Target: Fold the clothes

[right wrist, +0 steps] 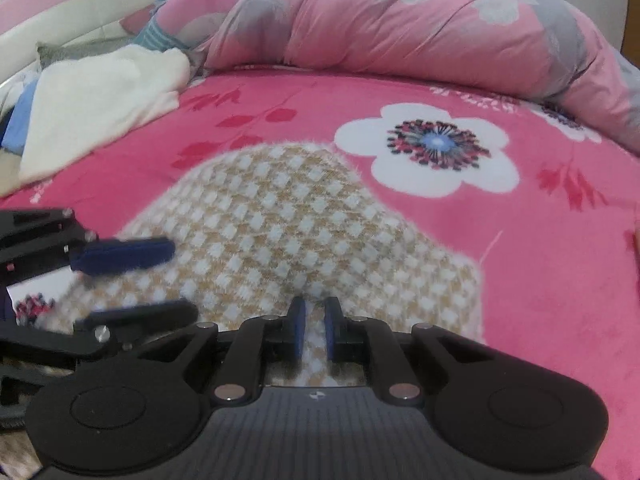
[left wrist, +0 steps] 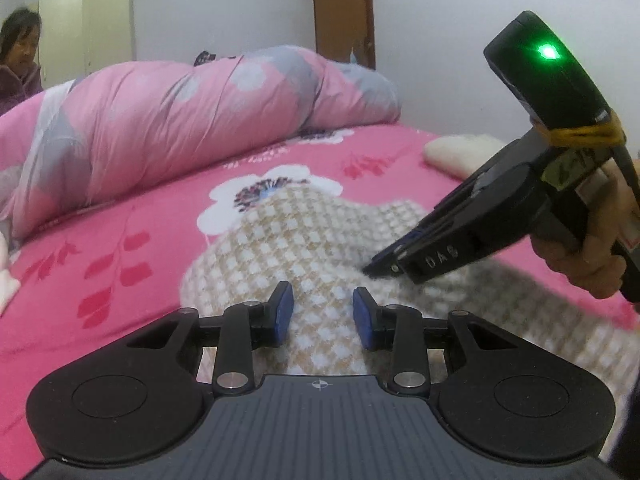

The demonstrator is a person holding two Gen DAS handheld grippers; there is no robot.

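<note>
Crosswise on the pink sheet [right wrist: 280, 92], checked garment [right wrist: 280, 216], pinched by right gripper [right wrist: 314, 330].

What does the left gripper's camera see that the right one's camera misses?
Only the left wrist view shows a seated person, a wardrobe, the wooden door frame and the hand holding the right gripper. Only the right wrist view shows the white clothes pile. Both show the checked knit garment, pink flowered sheet and rolled quilt.
</note>
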